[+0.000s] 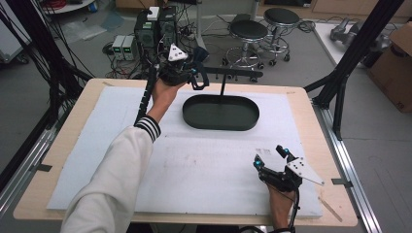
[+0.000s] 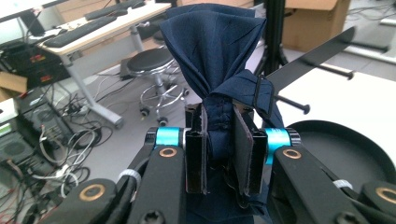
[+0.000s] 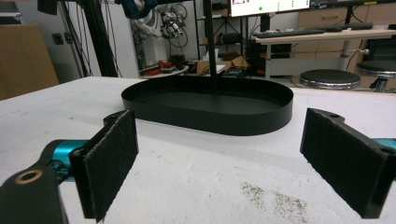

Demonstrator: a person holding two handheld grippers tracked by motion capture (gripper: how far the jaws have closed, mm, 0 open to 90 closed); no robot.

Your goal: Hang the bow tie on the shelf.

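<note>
A black oval tray (image 1: 194, 119) stands on the white mat, with a thin post (image 1: 223, 86) rising from it that carries a horizontal bar (image 1: 238, 73). My left gripper (image 1: 197, 77) is raised at the bar's left end, beyond the tray's far left rim. It is shut on a bunched navy cloth (image 2: 215, 46), pinched between its pads (image 2: 197, 149); the cloth fans out above them beside the bar (image 2: 313, 56). My right gripper (image 1: 272, 158) rests low over the mat at the front right, open with nothing between its pads (image 3: 109, 163). It faces the tray (image 3: 210, 116).
The white mat (image 1: 194, 165) covers most of the wooden table (image 1: 330, 145). Beyond the far edge are two stools (image 1: 248, 31), computer cases (image 1: 155, 29) and floor cables. A black frame strut (image 1: 350, 63) and a cardboard box (image 1: 396, 68) stand at the right.
</note>
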